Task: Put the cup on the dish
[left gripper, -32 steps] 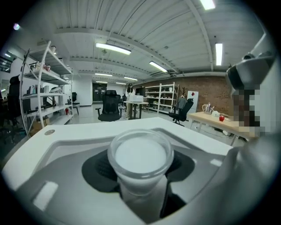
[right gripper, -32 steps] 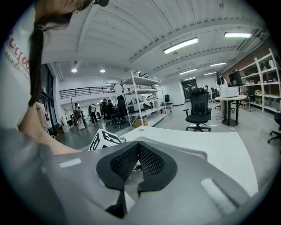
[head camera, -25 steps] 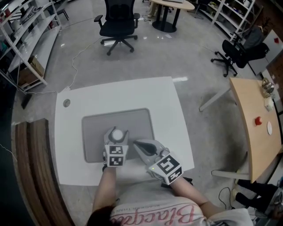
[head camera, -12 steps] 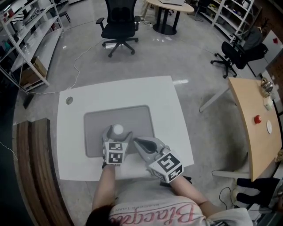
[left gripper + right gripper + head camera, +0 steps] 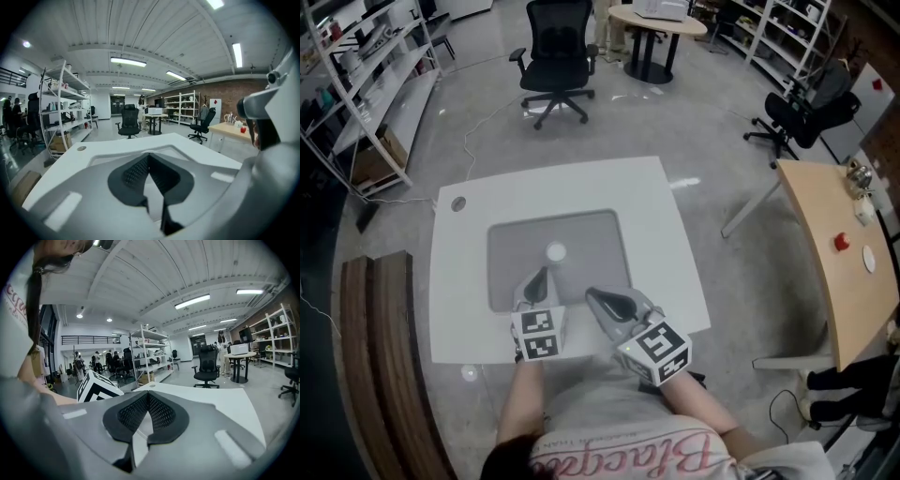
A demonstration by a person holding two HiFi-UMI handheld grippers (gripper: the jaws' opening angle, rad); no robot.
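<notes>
A small white cup point(image 5: 555, 251) stands alone on the grey mat point(image 5: 591, 234) on the white table point(image 5: 675, 281). I cannot make out a separate dish under it from above. My left gripper point(image 5: 541, 275) sits just in front of the cup, apart from it, with its jaws shut and nothing between them. In the left gripper view its tips point(image 5: 148, 157) meet and hide the cup. My right gripper point(image 5: 592, 296) hovers at the mat's near right corner, also shut and holding nothing point(image 5: 147, 394).
A black office chair point(image 5: 555, 52) and a round table point(image 5: 656, 19) stand beyond the table. A wooden desk point(image 5: 830, 244) is at the right, a wooden bench point(image 5: 380, 356) at the left, shelves point(image 5: 366, 66) far left. The table has a cable hole point(image 5: 457, 203).
The left gripper was around the white cup; it has let go, drawn back toward me and closed. The cup stays on the mat. The right gripper has barely moved.
</notes>
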